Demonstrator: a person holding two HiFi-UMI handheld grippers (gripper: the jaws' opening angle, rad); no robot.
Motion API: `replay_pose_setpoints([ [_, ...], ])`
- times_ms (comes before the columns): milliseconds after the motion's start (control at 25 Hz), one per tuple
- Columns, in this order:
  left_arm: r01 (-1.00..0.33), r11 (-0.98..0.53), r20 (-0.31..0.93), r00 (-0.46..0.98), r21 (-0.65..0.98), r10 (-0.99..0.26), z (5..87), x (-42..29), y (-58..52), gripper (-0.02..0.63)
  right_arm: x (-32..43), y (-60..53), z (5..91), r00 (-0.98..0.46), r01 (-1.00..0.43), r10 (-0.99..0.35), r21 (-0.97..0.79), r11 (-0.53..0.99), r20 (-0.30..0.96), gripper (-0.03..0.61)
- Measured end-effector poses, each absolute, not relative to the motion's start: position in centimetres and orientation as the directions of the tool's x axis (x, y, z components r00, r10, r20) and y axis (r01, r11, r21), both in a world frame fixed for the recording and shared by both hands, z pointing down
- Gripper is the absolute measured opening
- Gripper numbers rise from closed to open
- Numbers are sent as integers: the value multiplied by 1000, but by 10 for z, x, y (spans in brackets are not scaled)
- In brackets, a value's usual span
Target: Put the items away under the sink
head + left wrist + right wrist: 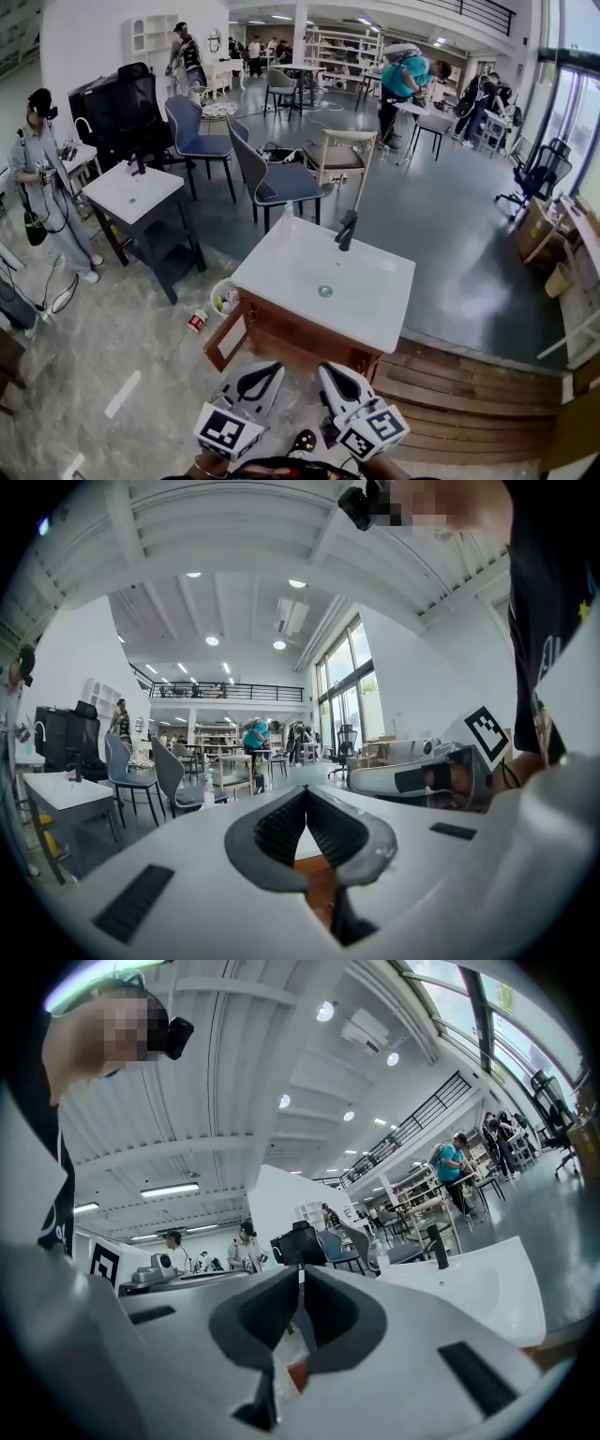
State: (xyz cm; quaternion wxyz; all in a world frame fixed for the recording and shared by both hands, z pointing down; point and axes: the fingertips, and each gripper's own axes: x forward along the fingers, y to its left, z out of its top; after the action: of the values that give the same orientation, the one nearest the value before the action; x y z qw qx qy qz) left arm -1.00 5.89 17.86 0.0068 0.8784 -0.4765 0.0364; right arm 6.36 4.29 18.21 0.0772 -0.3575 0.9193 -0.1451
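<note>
grey speckled floor (112,347) spreads under a white sink (380,305) on a wooden cabinet (300,339), in a big open hall with chairs, tables and people. the left gripper (274,368) has its jaws pressed together with nothing between them. this is plain in the left gripper view, where the dark ribbed pads (281,829) meet at the tip and brown cabinet wood shows through the gap behind. the right gripper (326,368) is likewise closed and empty. its own view shows the pads touching, with a red patch low in the gap that i cannot identify. both sit side by side, near the cabinet front. only the head view shows the items: a round bowl (222,298) of small things on the floor beside the cabinet's open door (228,337), and a red-and-white can (196,322) just left of it, its label too small to read. a black faucet (347,230) stands at the sink's far edge. a second sink stand (131,192) and a person wearing a headset (42,178) are at the left. each gripper's cube (222,429) bears black-and-white square markers.
</note>
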Motion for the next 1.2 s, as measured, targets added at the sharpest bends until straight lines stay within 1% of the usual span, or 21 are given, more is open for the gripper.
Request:
replay_pose_setpoints([
  [960, -855, -514, 80, 509, -71, -857, 181, 5, -4, 9, 78, -29, 182, -757, -592, -649, -341, 731, -78, 9],
  [1200, -876, -474, 85, 467, -88, -880, 175, 1, -11, 9, 81, -38, 182, -768, -574, -634, -345, 743, -88, 9],
])
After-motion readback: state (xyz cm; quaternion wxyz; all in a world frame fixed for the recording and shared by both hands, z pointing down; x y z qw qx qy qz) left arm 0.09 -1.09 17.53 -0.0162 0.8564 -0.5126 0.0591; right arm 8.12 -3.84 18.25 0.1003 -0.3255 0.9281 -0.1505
